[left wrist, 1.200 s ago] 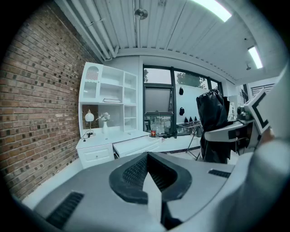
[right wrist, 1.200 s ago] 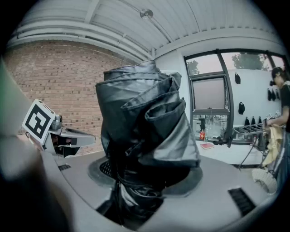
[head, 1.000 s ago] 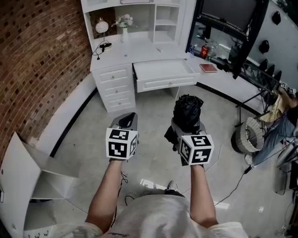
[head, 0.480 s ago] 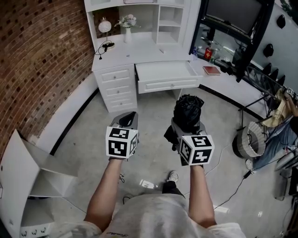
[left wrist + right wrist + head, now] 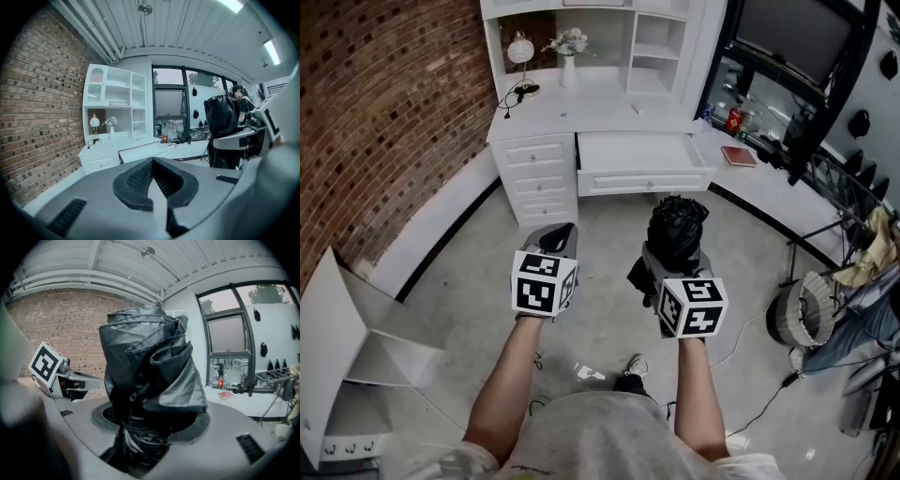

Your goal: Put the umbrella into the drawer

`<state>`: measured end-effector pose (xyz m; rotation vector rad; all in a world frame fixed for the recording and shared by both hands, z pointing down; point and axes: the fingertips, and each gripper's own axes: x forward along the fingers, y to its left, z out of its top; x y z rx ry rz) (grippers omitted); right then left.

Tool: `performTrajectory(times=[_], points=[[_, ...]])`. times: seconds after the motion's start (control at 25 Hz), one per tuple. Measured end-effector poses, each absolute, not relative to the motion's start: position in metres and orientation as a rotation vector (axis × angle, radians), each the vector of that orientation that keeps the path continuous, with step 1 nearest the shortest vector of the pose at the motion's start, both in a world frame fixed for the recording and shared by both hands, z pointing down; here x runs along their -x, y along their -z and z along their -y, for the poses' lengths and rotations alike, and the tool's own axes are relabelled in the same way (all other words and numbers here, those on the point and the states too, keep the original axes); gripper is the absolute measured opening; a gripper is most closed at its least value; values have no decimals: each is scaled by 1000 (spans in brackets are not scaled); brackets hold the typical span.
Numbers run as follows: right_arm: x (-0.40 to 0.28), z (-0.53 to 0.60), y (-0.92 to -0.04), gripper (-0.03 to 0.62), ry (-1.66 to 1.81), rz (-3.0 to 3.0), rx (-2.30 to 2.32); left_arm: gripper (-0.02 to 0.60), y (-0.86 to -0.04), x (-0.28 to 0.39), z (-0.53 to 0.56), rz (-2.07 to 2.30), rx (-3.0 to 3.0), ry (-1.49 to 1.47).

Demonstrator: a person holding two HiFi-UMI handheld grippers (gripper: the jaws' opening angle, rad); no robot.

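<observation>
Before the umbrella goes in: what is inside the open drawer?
Only the white floor of the drawer shows, nothing lying on it; its rear part under the desktop is covered.

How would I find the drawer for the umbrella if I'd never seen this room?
Find the big white desk beside the brick wall. Under its top, right of the small closed drawers, is one wide drawer. It is the only one pulled out.

The left gripper (image 5: pixel 153 180) has its jaws pressed together with nothing between them. Beyond are a brick wall (image 5: pixel 37 117), a white counter (image 5: pixel 115 143) and, at right, a black umbrella (image 5: pixel 220 117).
</observation>
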<state>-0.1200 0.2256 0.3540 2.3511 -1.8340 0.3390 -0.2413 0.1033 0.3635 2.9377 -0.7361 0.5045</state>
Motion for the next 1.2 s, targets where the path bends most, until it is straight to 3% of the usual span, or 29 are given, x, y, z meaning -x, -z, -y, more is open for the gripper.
performTrajectory(times=[0.6, 1.2], points=[[-3, -178, -362, 250, -378, 1945, -2243, -5, -370, 134, -68, 879, -2877, -579], [-76, -163, -366, 252, -399, 2013, -2215, -5, -366, 71, -58, 955, -2864, -570]])
